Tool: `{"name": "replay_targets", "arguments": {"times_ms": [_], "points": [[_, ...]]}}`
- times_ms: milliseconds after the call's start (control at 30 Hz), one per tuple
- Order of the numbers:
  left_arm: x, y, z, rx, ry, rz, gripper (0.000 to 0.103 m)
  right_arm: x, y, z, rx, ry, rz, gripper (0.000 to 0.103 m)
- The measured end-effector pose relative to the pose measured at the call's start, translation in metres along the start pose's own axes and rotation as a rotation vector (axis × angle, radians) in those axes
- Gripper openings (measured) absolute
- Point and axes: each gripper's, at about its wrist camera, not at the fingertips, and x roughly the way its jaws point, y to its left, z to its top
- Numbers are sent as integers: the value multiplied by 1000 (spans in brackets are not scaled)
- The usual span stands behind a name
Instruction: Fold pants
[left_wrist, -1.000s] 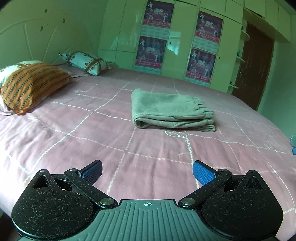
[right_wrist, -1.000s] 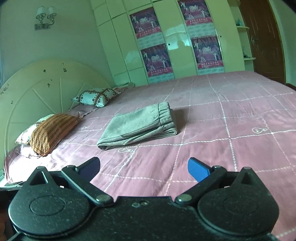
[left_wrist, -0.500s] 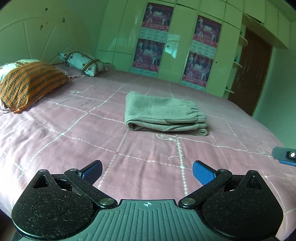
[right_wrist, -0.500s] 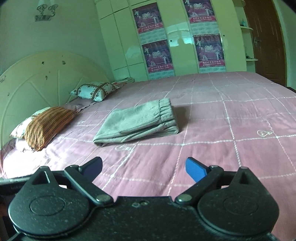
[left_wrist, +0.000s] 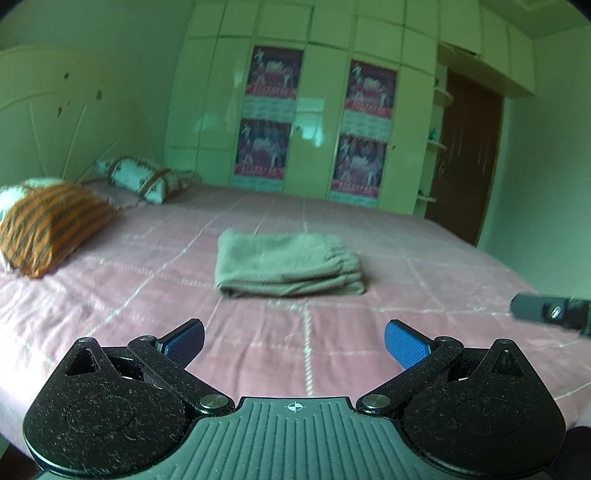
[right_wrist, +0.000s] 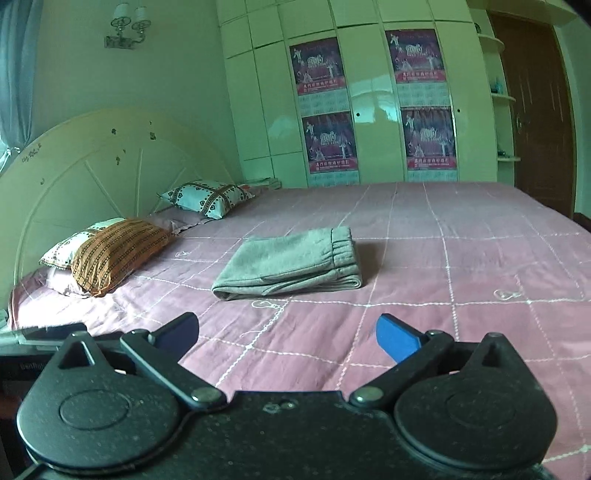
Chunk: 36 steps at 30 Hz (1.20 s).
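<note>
Grey pants (left_wrist: 290, 264) (right_wrist: 291, 264): folded into a flat bundle, lying mid-bed on the pink checked bedspread (left_wrist: 147, 295) (right_wrist: 461, 266).

Left gripper (left_wrist: 294, 341), right gripper (right_wrist: 287, 334): both spread wide, holding nothing, well short of the pants.

Orange striped pillow (left_wrist: 51, 225) (right_wrist: 118, 254), patterned pillow (right_wrist: 207, 197): by the headboard (right_wrist: 85, 166), apart from the bundle.

Wardrobe (right_wrist: 369, 92) with posters: beyond the bed.

Soft matt cloth, glossy wardrobe.
Pants (right_wrist: 291, 264) fleecy grey cloth; bedspread (right_wrist: 461, 266) matt stitched fabric; wardrobe doors (right_wrist: 373, 92) glossy smooth.
</note>
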Motion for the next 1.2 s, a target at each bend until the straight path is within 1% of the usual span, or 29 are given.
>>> {"name": "replay_targets", "arguments": {"times_ms": [100,167,233,300,367,500,733,967,1200], "points": [[-16,-16,9,23,-43,-15,103,-10,3,5,-27,-8,4,97],[-26,-24,13,27,-61,-17,103,-19,5,12,-35,-31,3,97],[-36,-28,16,16,-69,-24,103,-27,5,22,-32,-42,6,97],[-47,-29,18,-2,-83,-22,103,-36,5,29,-38,-61,-8,97],[-57,-28,20,-3,-93,-22,103,-44,3,31,-34,-80,-10,97],[-70,-32,22,17,-91,-19,103,-53,3,27,-18,-58,-7,97],[-80,-30,23,20,-103,-25,103,-62,17,23,-31,-82,-12,97],[-81,-27,24,0,-113,-22,103,-70,35,20,-70,-100,-4,97],[-80,-33,24,20,-115,-19,103,-75,27,25,-54,-117,-13,97]]}}
